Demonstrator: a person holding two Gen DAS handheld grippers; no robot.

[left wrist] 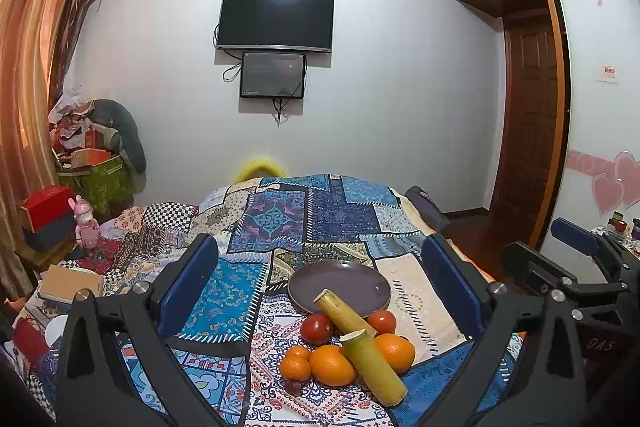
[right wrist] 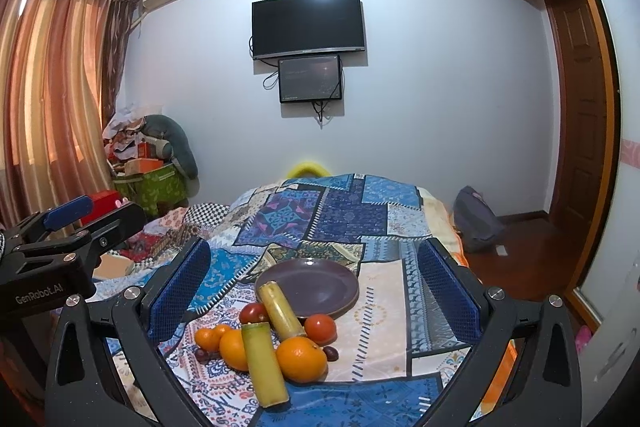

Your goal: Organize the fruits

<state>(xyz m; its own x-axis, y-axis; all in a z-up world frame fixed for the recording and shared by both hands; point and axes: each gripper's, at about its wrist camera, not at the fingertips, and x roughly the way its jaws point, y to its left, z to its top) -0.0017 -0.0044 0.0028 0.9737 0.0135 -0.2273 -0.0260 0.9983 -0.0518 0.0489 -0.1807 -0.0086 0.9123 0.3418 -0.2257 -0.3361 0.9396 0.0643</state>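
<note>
A purple plate [left wrist: 340, 281] [right wrist: 316, 281] lies empty on the patchwork bedspread. In front of it sit two sugarcane pieces [left wrist: 374, 367] [right wrist: 264, 367], one leaning on the plate rim [left wrist: 344, 313] [right wrist: 280, 311], two tomatoes [left wrist: 316, 327] [right wrist: 320, 327], several oranges [left wrist: 332, 365] [right wrist: 301, 359] and small dark grapes [right wrist: 331, 353]. My left gripper [left wrist: 320, 291] is open and empty, held above and before the fruit. My right gripper [right wrist: 316, 291] is open and empty too. Each gripper shows at the edge of the other's view.
The bedspread [left wrist: 320, 219] covers the bed. A pink toy [left wrist: 86, 227], boxes and a book [left wrist: 70, 285] lie at the left. A cluttered green bin [right wrist: 154, 183] stands by the curtain. A bag [right wrist: 476, 219] sits on the floor at right.
</note>
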